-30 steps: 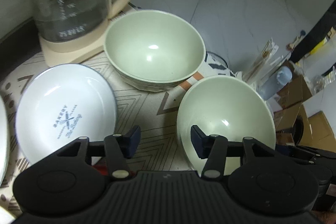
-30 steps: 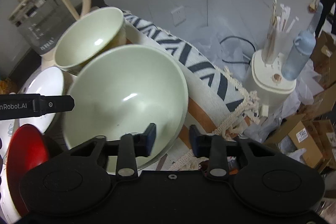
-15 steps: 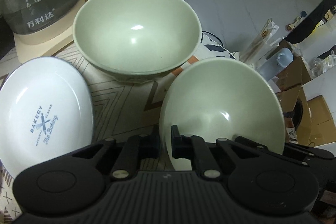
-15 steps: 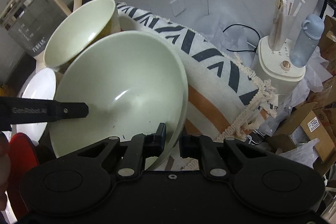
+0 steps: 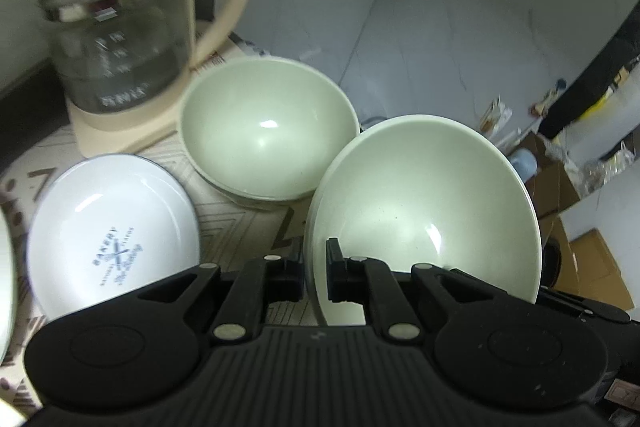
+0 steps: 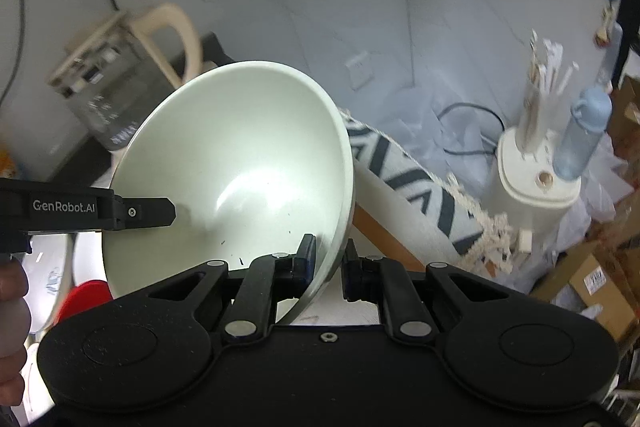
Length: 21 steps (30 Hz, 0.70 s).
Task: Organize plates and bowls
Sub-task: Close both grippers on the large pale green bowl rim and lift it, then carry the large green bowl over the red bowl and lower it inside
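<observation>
Lifted since a moment ago, the near green bowl (image 5: 424, 211) now hangs tilted above the mat, its rim pinched on opposite sides by the left gripper (image 5: 314, 269) and the right gripper (image 6: 330, 263). Its twin, the far bowl (image 5: 268, 155), sits by the kettle (image 5: 116, 35), so nesting looks next. The white plate (image 5: 112, 239) waits unsorted.

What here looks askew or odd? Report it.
The wide pale green ceramic bowl is steeply tilted, pinched at opposite rim edges by the left gripper and the right gripper. The second pale green bowl and the white printed plate sit level. Nothing looks spilled or broken.
</observation>
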{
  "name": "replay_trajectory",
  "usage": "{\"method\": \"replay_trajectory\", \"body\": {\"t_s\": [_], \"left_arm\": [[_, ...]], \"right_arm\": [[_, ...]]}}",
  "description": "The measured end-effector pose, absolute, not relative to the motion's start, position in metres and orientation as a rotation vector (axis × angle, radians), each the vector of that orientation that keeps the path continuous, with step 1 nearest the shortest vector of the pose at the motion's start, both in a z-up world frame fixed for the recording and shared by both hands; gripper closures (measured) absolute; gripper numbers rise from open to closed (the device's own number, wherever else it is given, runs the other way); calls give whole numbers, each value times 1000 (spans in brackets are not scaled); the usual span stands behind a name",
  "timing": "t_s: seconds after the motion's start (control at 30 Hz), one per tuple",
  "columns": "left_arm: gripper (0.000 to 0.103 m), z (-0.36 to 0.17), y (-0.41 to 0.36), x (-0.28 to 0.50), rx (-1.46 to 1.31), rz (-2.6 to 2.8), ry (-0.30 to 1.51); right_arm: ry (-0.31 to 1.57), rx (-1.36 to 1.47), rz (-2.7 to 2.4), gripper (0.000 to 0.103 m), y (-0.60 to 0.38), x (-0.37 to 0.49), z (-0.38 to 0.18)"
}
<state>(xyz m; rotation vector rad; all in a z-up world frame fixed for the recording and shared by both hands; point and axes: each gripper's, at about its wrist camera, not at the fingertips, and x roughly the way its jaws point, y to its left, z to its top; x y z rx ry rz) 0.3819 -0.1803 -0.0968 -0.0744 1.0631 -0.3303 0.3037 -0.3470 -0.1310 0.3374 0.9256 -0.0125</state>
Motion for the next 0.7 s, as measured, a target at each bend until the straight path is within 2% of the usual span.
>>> {"method": "replay_trajectory", "body": {"t_s": [0.7], "left_arm": [[95,-57,-113,305,-193,-122,992]], "right_arm": [[884,257,196,90,-296,267,-94]]}}
